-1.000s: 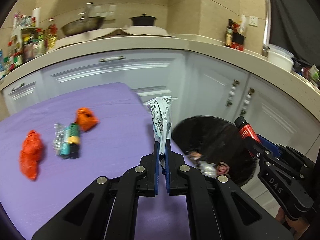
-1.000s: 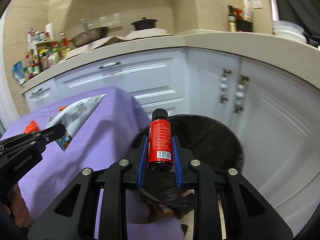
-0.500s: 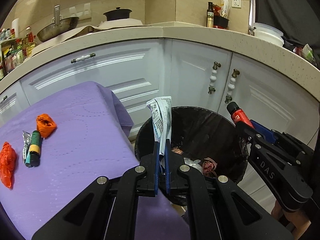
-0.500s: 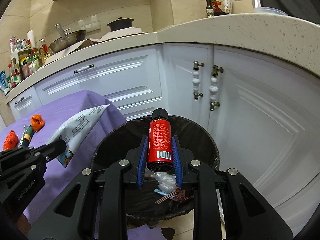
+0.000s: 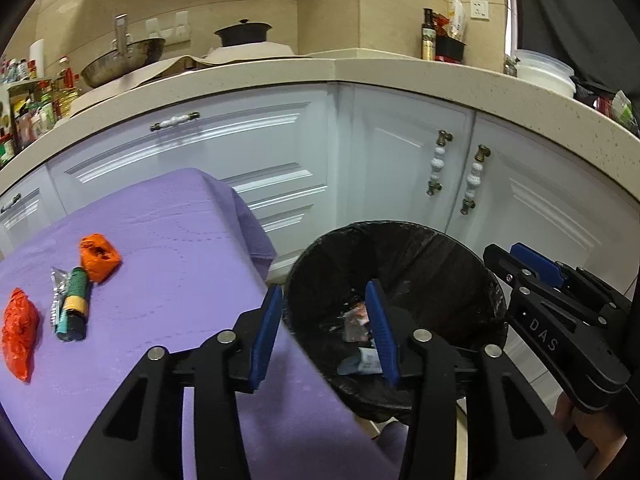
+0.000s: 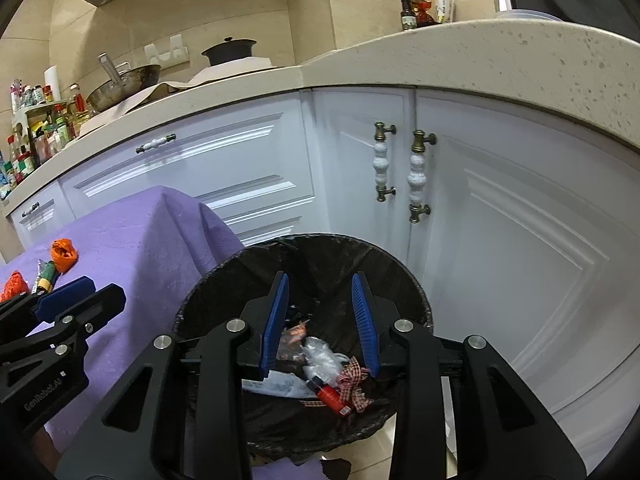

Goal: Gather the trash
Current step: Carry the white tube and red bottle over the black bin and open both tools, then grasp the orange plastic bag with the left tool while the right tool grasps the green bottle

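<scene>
Both my left fingers (image 5: 324, 332) and right fingers (image 6: 320, 320) hang spread wide and empty over the black-lined round trash bin (image 6: 208, 280), where a small red bottle (image 6: 330, 394) and a white printed wrapper (image 6: 280, 386) lie among the scraps below them. Next I should swing left, keeping clear of the bin rim, to the purple-clothed counter (image 5: 168, 232). There, well left of my left fingers, wait two crumpled orange wrappers (image 5: 98, 256) (image 5: 18, 332) and a dark green tube (image 5: 74, 304), nothing blocking them.

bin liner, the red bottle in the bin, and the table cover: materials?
Bin liner: thin black plastic film, going by its crinkles and sheen.
Red bottle: glossy printed red label and black cap; whether plastic or glass, cannot tell.
Table cover: matte purple, embossed dotted pattern, draping softly at the corner; probably fabric or nonwoven.
</scene>
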A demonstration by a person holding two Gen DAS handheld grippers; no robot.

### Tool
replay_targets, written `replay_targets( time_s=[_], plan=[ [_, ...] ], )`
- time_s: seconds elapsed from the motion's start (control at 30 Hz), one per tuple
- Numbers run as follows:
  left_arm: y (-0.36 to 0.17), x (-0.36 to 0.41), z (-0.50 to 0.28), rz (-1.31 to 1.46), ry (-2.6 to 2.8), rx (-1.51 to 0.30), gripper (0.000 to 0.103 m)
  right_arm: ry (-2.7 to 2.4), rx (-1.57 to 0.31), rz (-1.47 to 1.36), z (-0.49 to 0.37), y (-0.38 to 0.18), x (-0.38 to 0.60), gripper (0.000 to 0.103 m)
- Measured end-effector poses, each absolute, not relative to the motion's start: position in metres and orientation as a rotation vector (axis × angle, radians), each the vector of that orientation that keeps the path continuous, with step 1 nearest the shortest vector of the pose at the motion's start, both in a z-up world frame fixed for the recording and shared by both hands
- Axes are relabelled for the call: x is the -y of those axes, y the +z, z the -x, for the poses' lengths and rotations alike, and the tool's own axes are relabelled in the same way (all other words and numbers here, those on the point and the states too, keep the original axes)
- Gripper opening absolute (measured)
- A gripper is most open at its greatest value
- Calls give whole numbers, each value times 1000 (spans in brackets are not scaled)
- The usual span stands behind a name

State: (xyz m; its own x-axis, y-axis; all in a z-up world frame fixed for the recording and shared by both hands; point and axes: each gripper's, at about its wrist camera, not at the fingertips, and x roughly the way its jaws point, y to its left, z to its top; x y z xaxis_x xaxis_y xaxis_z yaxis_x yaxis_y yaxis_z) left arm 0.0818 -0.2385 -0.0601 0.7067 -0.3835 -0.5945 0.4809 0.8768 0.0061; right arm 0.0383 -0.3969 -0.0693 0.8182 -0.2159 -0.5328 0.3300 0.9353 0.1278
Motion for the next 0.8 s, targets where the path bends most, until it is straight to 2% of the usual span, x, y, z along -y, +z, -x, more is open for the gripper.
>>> replay_targets(
  time_s=[0.3,0.8],
  plan=[
    [-52,167,-87,-127,-334,-627,52,-180,-526,-208,-50,-52,349,33],
    [-48,12,-102,-35,14,-646,65,122,-554,-140,-86,-34,205,33]
  ],
)
